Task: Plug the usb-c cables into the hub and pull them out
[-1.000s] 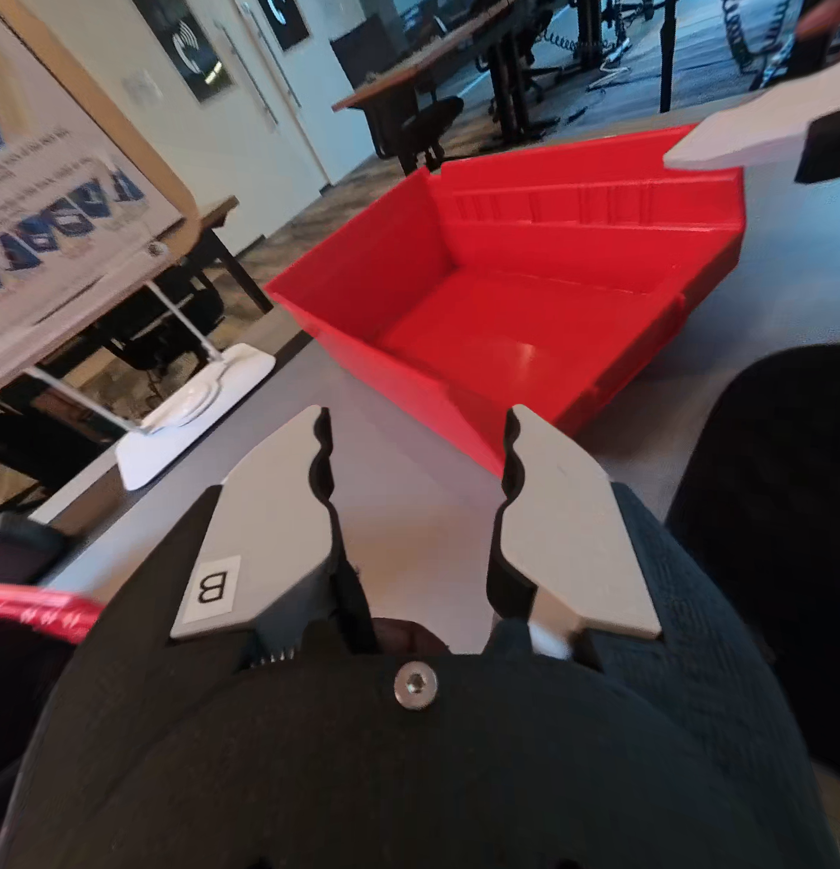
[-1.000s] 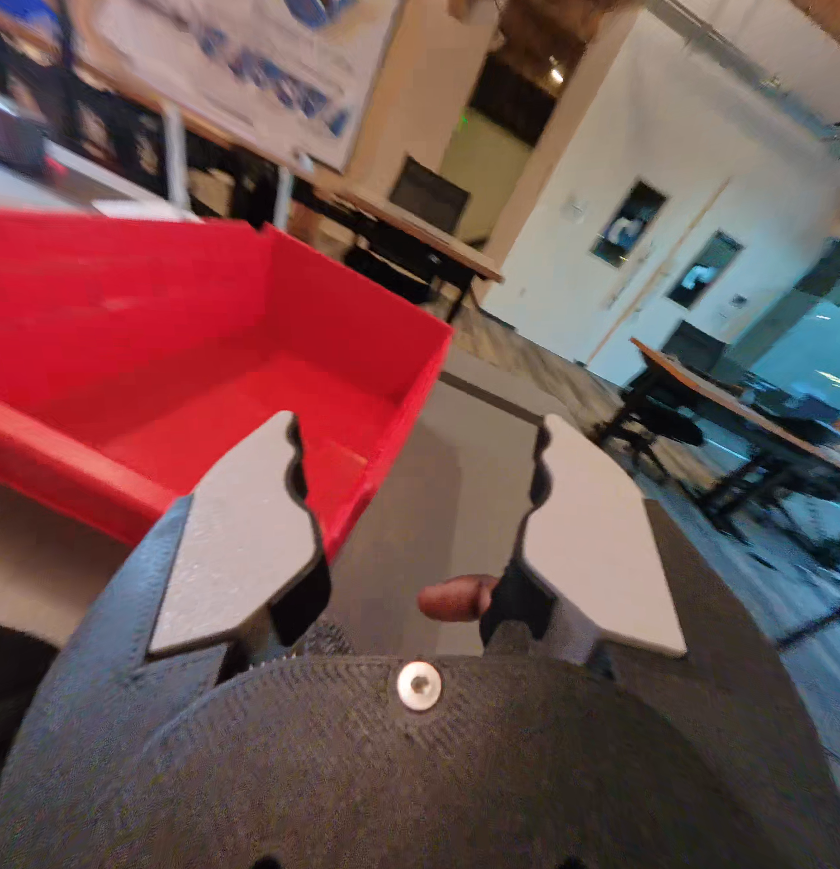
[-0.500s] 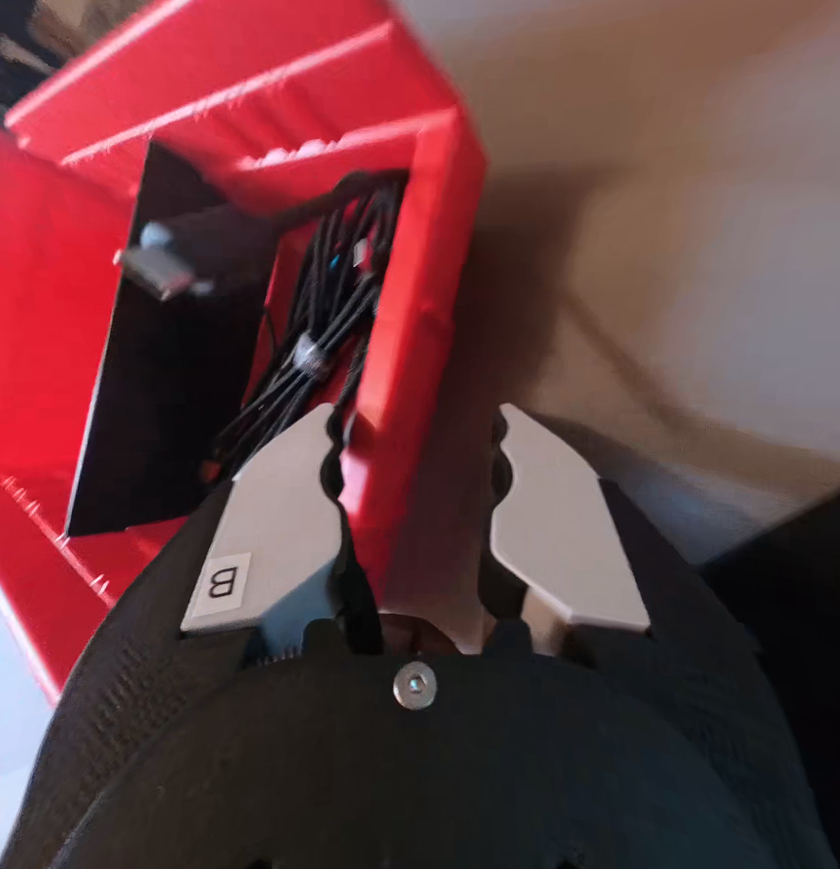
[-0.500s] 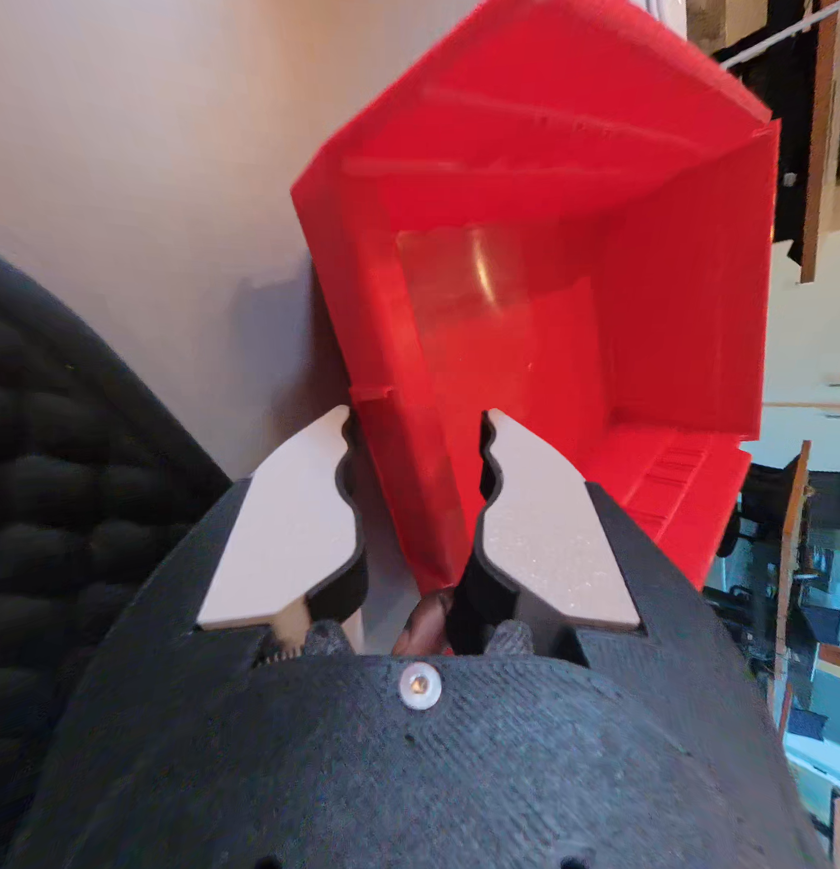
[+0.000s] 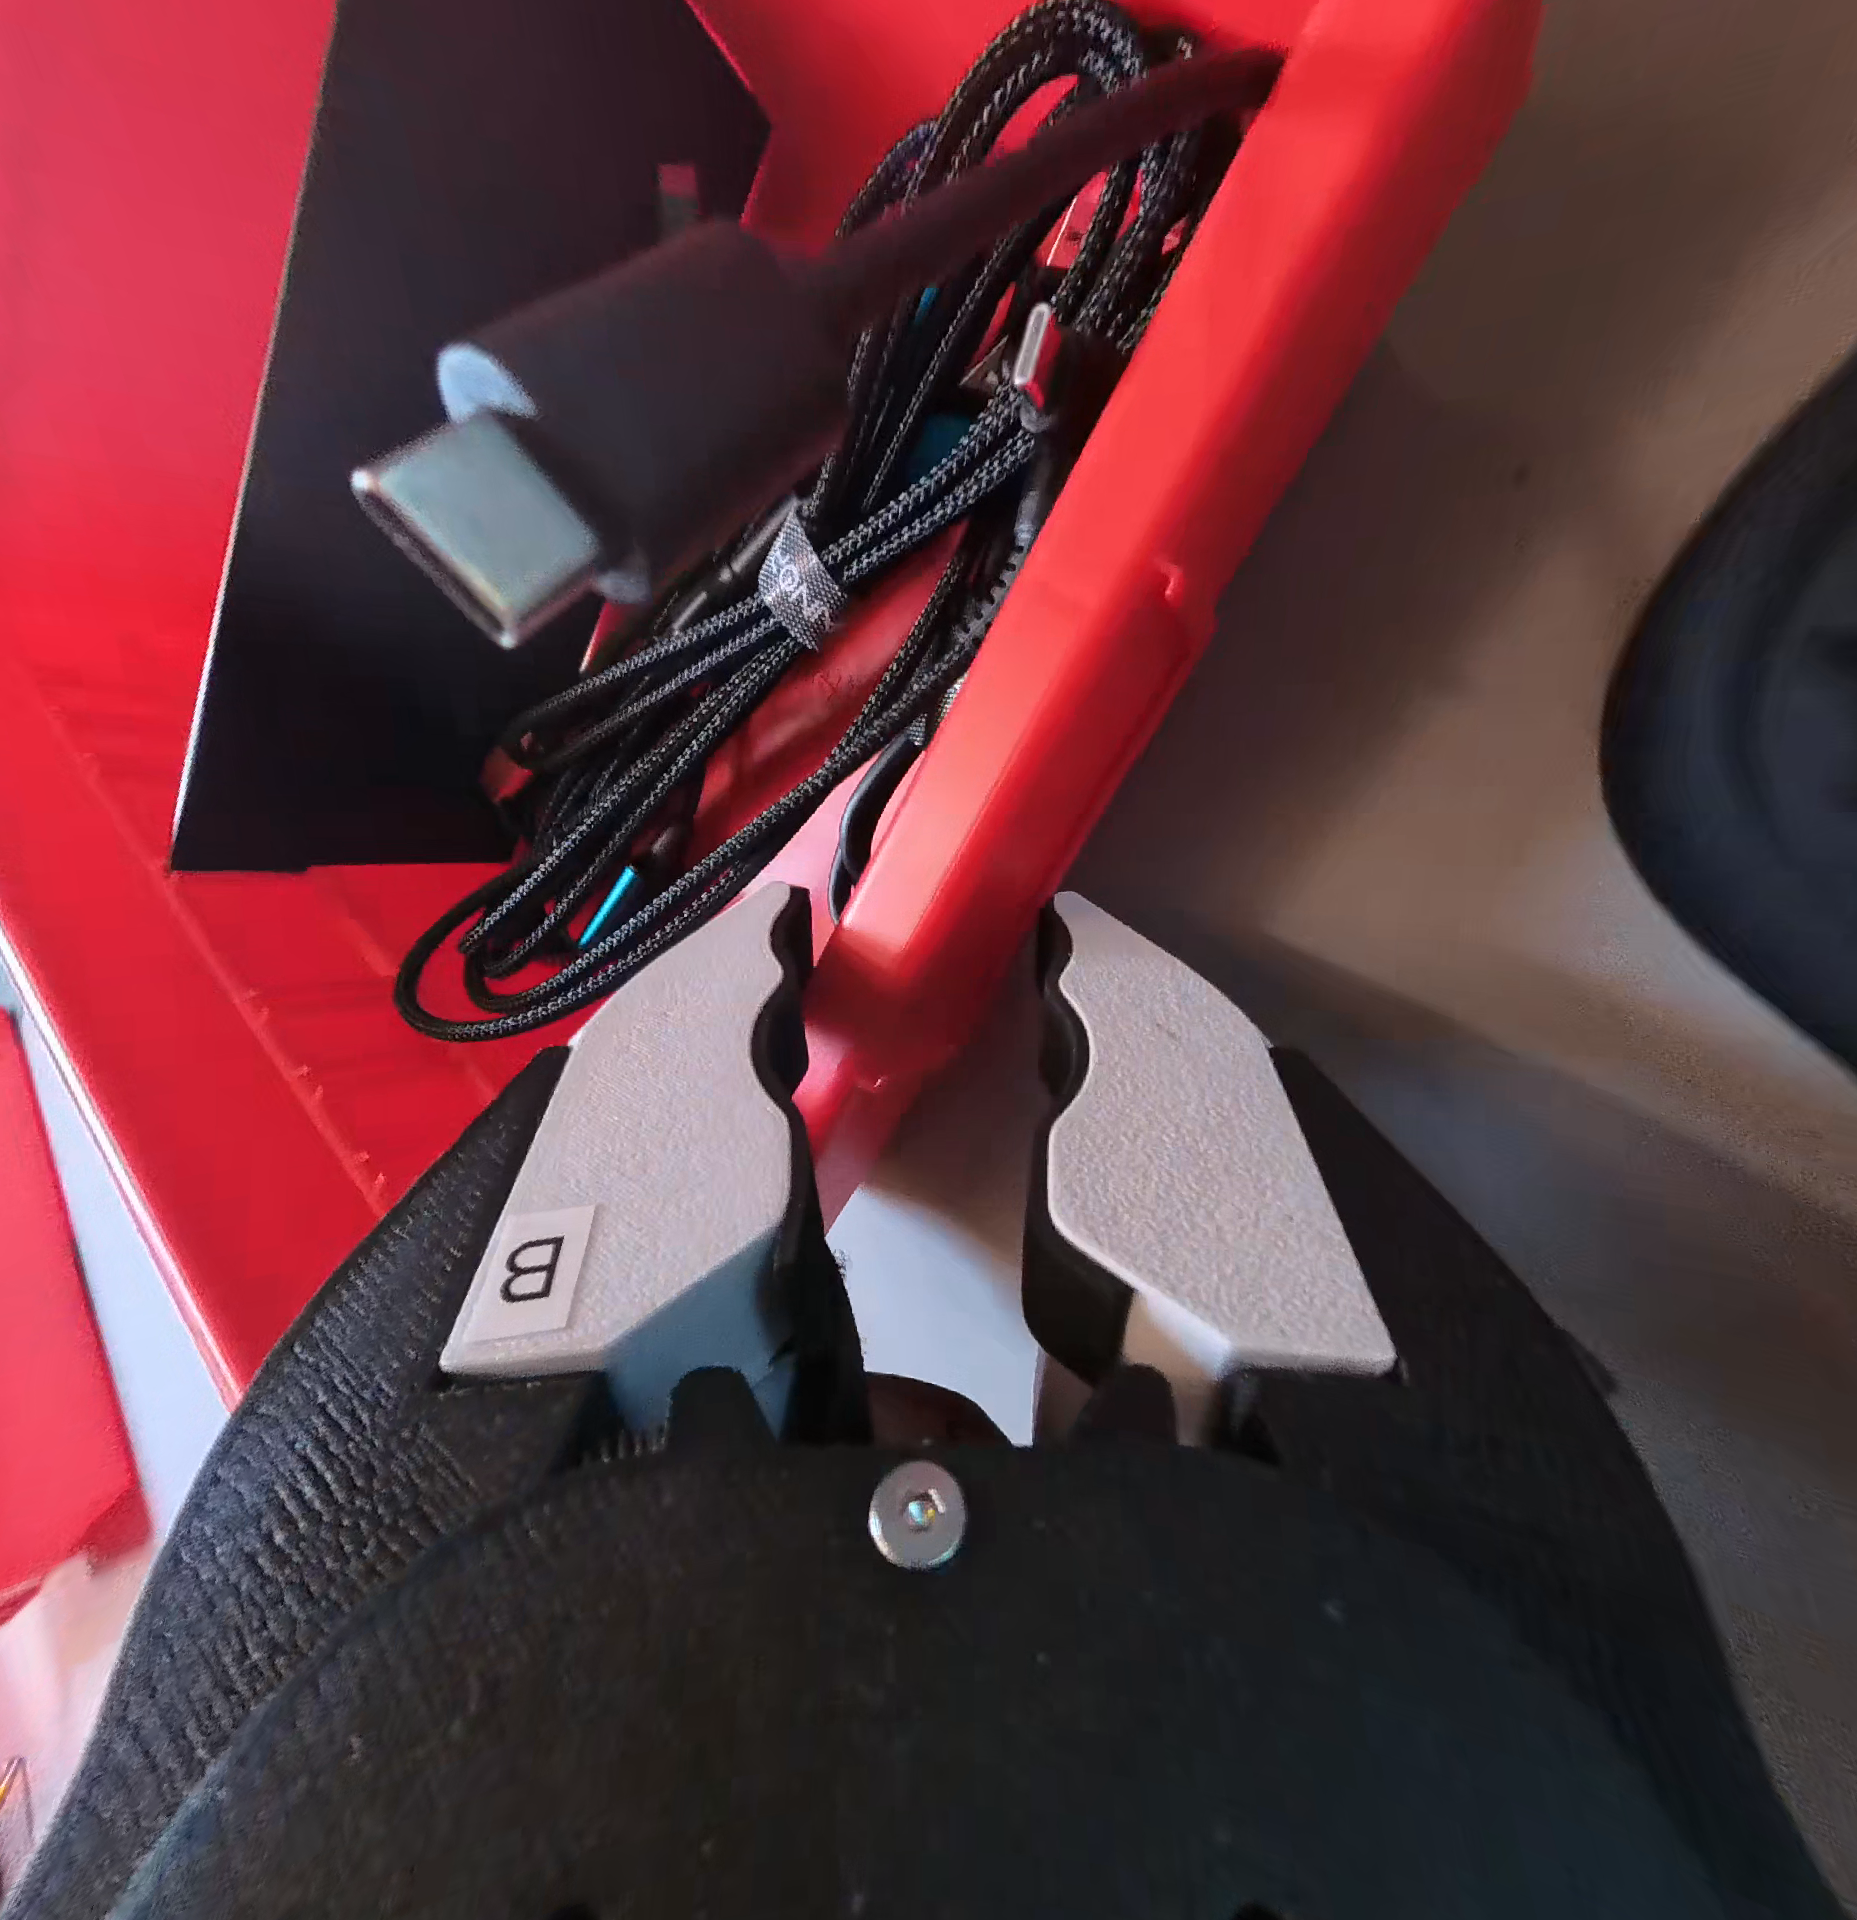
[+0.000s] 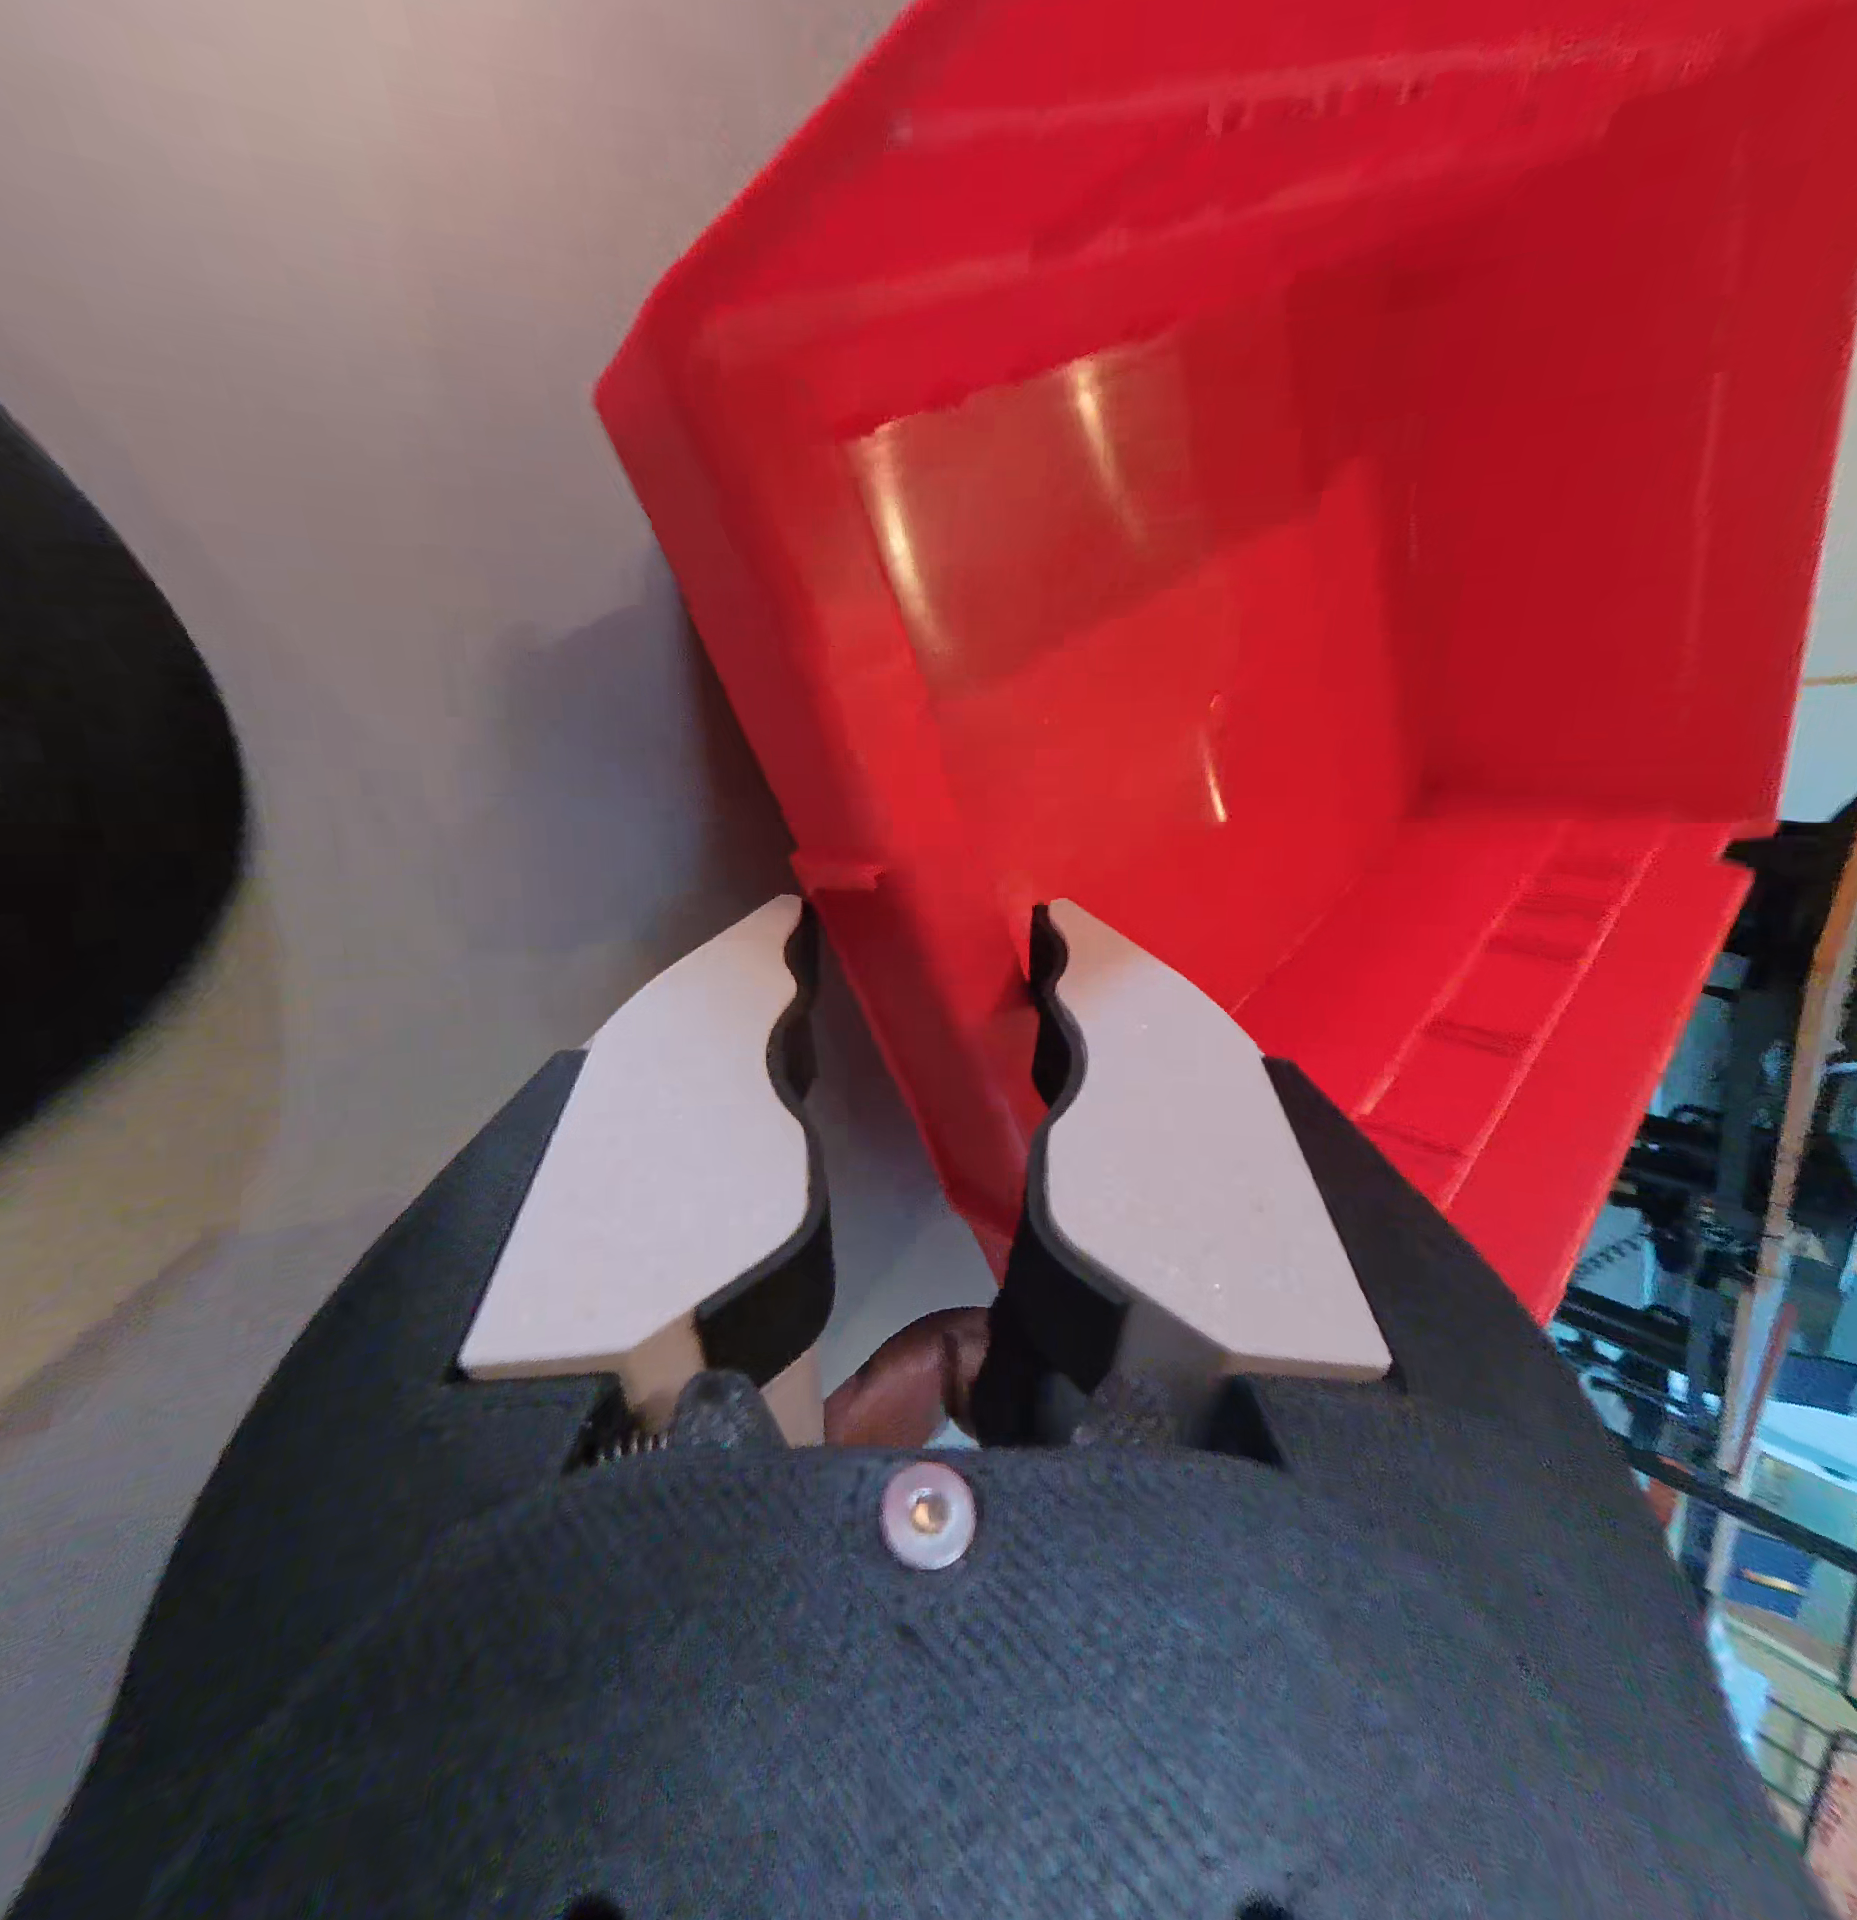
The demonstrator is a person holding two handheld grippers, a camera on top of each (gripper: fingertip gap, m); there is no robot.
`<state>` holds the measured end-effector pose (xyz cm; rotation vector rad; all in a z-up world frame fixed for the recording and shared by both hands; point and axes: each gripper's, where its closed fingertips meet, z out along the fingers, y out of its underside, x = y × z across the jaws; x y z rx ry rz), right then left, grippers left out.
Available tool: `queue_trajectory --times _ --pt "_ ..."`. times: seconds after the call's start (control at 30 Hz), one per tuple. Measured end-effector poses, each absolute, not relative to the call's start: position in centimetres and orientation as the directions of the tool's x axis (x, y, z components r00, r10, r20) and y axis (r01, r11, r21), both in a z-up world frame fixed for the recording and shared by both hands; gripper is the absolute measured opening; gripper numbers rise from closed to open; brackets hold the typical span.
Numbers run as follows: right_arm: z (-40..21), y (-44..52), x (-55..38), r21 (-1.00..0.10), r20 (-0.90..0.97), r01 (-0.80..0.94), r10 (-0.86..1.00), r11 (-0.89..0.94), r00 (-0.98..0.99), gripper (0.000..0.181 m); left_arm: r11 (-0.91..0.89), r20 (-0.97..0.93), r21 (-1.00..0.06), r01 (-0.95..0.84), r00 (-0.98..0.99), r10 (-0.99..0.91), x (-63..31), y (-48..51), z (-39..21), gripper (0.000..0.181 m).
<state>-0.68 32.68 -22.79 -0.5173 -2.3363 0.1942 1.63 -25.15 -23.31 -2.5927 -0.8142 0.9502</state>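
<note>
Left wrist view: the left gripper (image 5: 919, 940) straddles the side wall of a red bin (image 5: 1163, 582), fingers set on either side of its rim; whether they pinch it cannot be told. Ahead and left, inside, lie bundled braided usb-c cables (image 5: 799, 613) and a thick black plug (image 5: 591, 416). Right wrist view: the right gripper (image 6: 919, 935) likewise straddles the wall of an empty red bin (image 6: 1526, 520), grip uncertain.

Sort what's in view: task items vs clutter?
Task items:
- braided black cable bundle in a red bin
- thick black cable with a USB-C plug
- left gripper, straddling that bin's wall
- right gripper, straddling a wall of the empty red bin

Not needed now:
- black divider panel
- grey tabletop
</note>
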Motion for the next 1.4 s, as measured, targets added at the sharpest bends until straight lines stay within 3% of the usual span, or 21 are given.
queue_trajectory --times 0.03,0.5,0.63,0.77,0.87,0.9,0.97,1.07,1.13,1.2,1.27,1.4 --pt "-22.8 33.7 -0.6 -0.283 0.637 0.306 0.416 0.909 -0.649 0.038 -0.810 -0.512 -0.411 0.418 0.629 0.585 2.2 -25.8 -23.3 0.042" --pt "-22.6 42.5 1.0 -0.395 0.666 0.403 0.560 0.825 -0.493 0.041 -0.798 -0.516 -0.459 0.390 0.614 0.597 8.9 -34.7 -23.0 0.046" --pt "-21.2 41.5 1.9 -0.546 0.570 0.412 0.684 0.730 -0.456 0.047 -0.770 -0.488 -0.523 0.364 0.613 0.621 9.4 -34.6 -22.8 0.049" --pt "-16.1 37.3 2.7 -0.799 0.425 0.202 0.769 0.567 -0.477 0.056 -0.710 -0.451 -0.622 0.330 0.590 0.669 9.9 -33.6 -21.3 0.056" --pt "-8.1 33.5 3.9 -0.949 0.314 -0.167 0.806 0.267 -0.501 0.066 -0.616 -0.384 -0.739 0.273 0.581 0.717 10.7 -32.3 -18.5 0.061" --pt "-4.7 33.0 4.7 -0.945 0.248 -0.314 0.833 0.095 -0.495 0.069 -0.565 -0.347 -0.788 0.244 0.583 0.735 11.1 -31.8 -17.2 0.061" --pt "1.0 33.8 6.5 -0.810 0.034 -0.514 0.851 -0.284 -0.524 0.077 -0.411 -0.251 -0.897 0.163 0.577 0.777 11.7 -30.7 -13.7 0.061" --pt "3.4 33.5 7.4 -0.587 -0.223 -0.448 0.666 -0.675 -0.712 0.105 -0.118 -0.100 -0.993 0.005 0.491 0.866 11.1 -31.3 -7.4 0.062" --pt "3.1 31.7 6.6 -0.541 -0.267 -0.398 0.600 -0.741 -0.754 0.109 0.019 0.015 -1.000 -0.005 0.389 0.921 9.6 -33.4 -4.9 0.062" --pt "2.2 28.6 5.2 -0.575 -0.267 -0.369 0.594 -0.730 -0.759 0.114 0.066 0.097 -0.989 0.135 0.243 0.965 7.3 -36.1 -5.0 0.062" --pt "1.1 25.2 4.1 -0.615 -0.261 -0.322 0.571 -0.720 -0.779 0.114 -0.047 0.050 -0.930 0.365 0.251 0.967 5.5 -36.3 -6.7 0.066" --pt "-1.2 20.3 2.8 -0.598 -0.333 -0.165 0.430 -0.784 -0.839 0.107 -0.325 -0.166 -0.735 0.595 0.306 0.937 0.6 -36.1 -8.5 0.066"
